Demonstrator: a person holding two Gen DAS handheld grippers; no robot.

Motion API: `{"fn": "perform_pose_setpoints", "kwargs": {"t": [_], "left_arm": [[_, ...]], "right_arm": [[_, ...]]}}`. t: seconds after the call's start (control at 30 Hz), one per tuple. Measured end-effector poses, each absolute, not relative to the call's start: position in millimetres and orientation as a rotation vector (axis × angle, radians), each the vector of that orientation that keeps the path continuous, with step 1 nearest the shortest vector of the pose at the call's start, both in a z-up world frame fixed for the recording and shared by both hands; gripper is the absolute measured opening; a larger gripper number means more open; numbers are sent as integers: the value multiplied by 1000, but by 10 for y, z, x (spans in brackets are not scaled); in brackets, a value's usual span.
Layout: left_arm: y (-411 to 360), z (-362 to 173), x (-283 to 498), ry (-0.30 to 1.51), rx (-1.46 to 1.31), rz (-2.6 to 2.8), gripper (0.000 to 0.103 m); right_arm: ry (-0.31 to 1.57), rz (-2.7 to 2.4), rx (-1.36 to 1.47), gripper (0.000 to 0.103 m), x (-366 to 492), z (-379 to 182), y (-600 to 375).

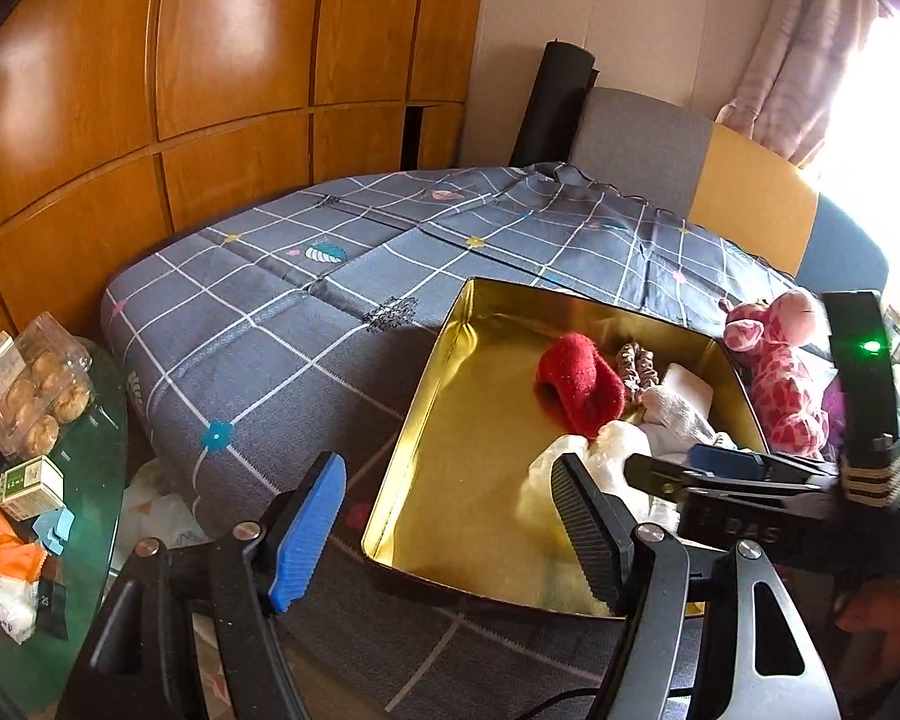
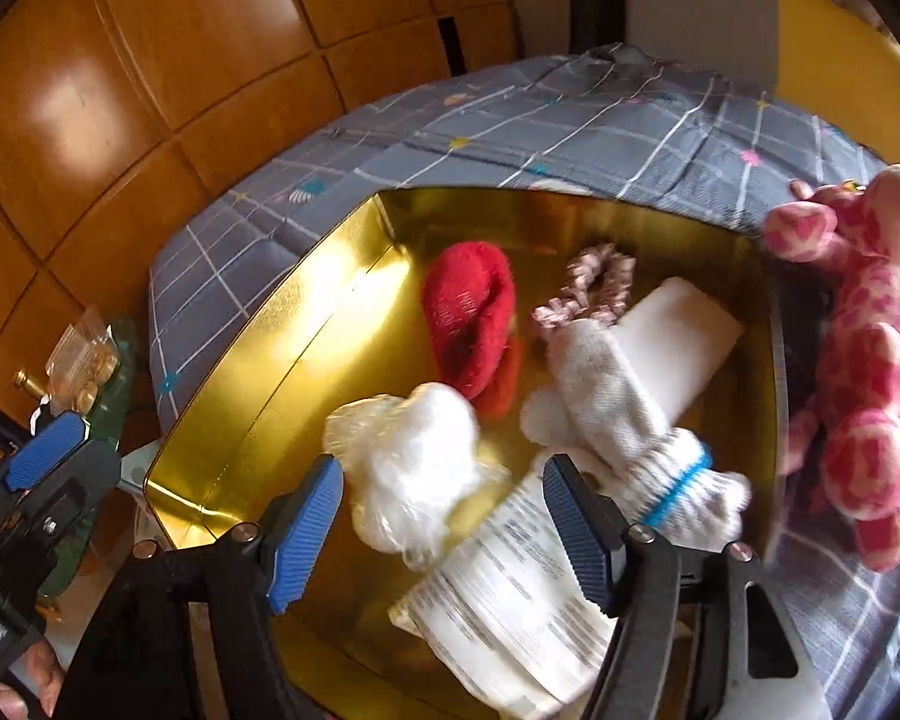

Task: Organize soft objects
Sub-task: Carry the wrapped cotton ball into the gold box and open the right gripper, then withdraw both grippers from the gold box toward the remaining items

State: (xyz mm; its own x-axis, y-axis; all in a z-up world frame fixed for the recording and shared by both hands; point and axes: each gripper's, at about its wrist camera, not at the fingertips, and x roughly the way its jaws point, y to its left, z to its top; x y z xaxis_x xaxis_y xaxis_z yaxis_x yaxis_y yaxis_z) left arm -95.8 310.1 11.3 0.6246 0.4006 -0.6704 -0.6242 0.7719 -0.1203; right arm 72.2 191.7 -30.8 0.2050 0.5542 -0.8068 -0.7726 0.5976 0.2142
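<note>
Gold-coloured metal forms the open tin (image 2: 282, 324), which is set on a grey checked bedsheet (image 1: 258, 312). Inside the tin, 6 soft items are seen. A red fuzzy sock (image 2: 471, 324) lies near the middle, and a pink-brown scrunchie (image 2: 594, 288) lies just beside it on the right. A white folded cloth (image 2: 684, 330) rests against the right wall, with a grey-white sock with a blue band (image 2: 624, 420) laid partly across it. A white fluffy bundle in clear plastic (image 2: 408, 468) sits toward the near edge, and a white printed packet (image 2: 510, 600) lies beside it at the near edge.

Outside the tin, a pink spotted plush giraffe (image 2: 864, 360) is positioned against the right wall, on the bedsheet.

The right gripper (image 2: 444, 528) is held over the near part of the tin with its jaws spread apart. The bundle and the packet are seen in the gap, but no pad is pressed on either, and nothing is gripped. In the left wrist view it (image 1: 690, 468) is seen reaching in from the right.

The left gripper (image 1: 450, 534) is held over the near-left corner of the tin, jaws apart and empty.

A glass side table (image 1: 99, 480) with a clear pastry box (image 1: 42, 384) stands left of the bed.
</note>
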Motion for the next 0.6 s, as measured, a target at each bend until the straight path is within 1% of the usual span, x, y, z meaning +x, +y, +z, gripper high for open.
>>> {"fn": "perform_pose_setpoints", "kwargs": {"t": [0.6], "left_arm": [[2810, 182, -890, 667, -305, 522, 72]], "right_arm": [[816, 808, -294, 70, 443, 36, 1089]]}}
